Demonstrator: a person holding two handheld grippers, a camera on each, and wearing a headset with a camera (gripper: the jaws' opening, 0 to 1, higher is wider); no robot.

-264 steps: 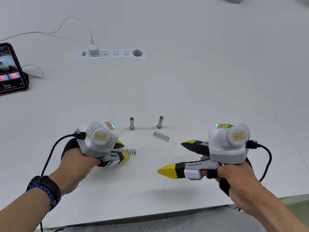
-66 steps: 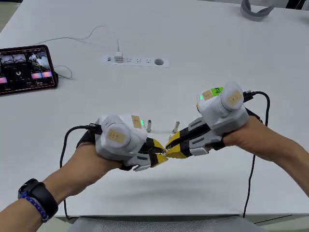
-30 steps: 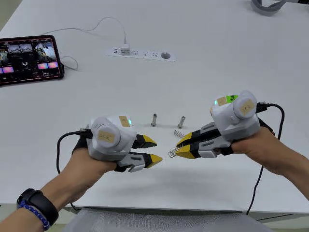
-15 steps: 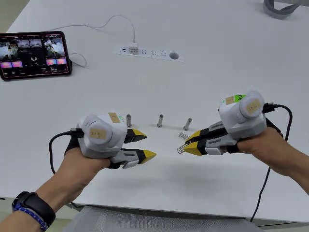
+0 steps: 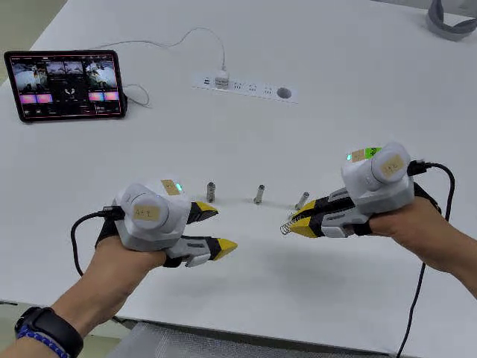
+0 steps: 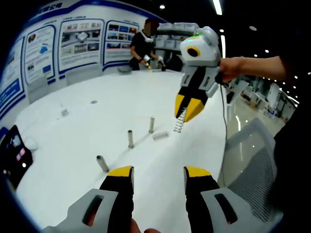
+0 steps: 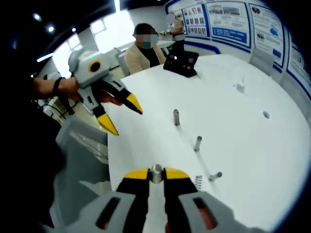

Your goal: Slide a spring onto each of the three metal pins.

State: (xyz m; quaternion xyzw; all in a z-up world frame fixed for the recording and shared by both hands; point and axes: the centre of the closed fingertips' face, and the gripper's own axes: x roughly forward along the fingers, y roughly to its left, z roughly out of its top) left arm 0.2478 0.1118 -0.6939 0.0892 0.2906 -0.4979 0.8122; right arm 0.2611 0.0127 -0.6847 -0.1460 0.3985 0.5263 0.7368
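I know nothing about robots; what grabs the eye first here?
Two yellow-tipped claws over the white table: the right claw is shut on a small spring, the left claw gapes open. Beyond them three metal pins sit in a row, and a lit tablet sits at the far left.

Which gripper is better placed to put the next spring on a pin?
Right. The right gripper is shut on a spring, close to the nearest pin; the left gripper is open and empty.
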